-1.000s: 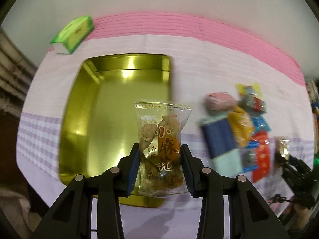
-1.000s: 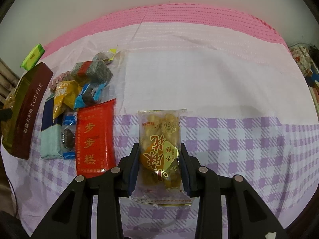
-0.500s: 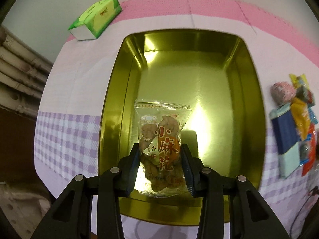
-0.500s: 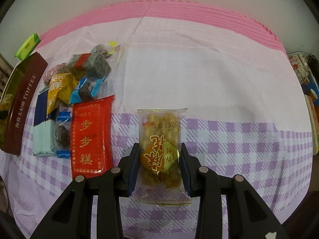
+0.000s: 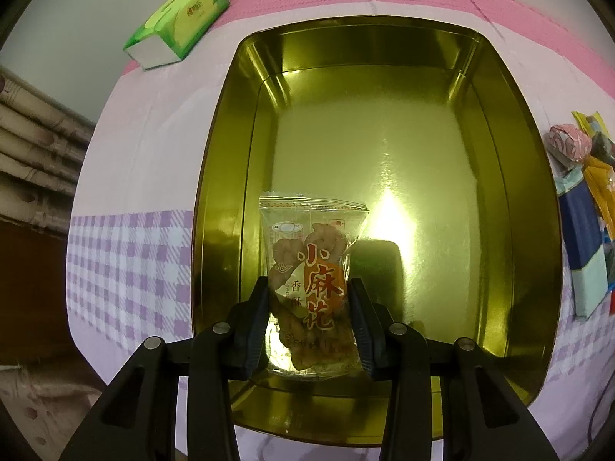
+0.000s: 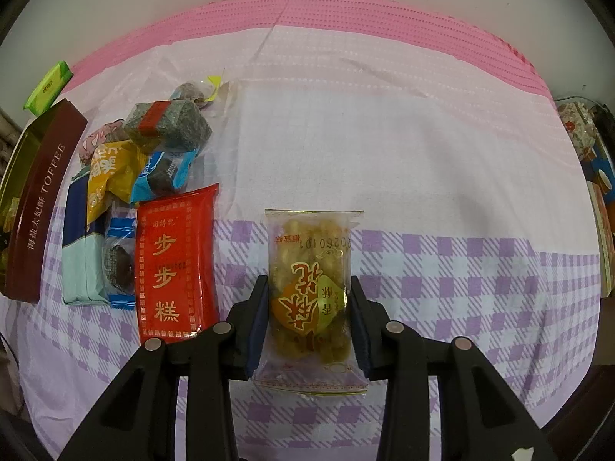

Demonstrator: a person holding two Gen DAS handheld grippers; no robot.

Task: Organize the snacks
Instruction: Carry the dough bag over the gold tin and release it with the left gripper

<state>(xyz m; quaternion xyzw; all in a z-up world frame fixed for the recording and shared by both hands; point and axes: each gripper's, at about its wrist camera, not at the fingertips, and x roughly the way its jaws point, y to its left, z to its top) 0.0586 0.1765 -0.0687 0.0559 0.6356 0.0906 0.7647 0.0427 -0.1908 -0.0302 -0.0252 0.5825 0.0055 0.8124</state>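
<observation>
My left gripper (image 5: 309, 307) is shut on a clear packet of twisted dough snacks (image 5: 311, 269) and holds it over the near part of an open gold tin (image 5: 219, 176), which is otherwise empty. My right gripper (image 6: 307, 307) is shut on a second clear snack packet (image 6: 311, 269) above the checked cloth. A pile of wrapped snacks lies left of it: a red packet (image 6: 175, 265), a yellow packet (image 6: 111, 173), a grey-green block (image 6: 167, 125) and a blue-and-mint packet (image 6: 78, 253).
A green tissue pack (image 5: 178, 23) lies beyond the tin's far left corner. The tin's brown "TOFFEE" side (image 6: 40, 199) shows at the left edge of the right wrist view. The snack pile (image 5: 584, 199) lies right of the tin. Cluttered items (image 6: 588, 146) stand at the far right.
My left gripper has carried its packet from the tin's right edge to over the tin and lower toward it. My right gripper has held nearly still with its packet.
</observation>
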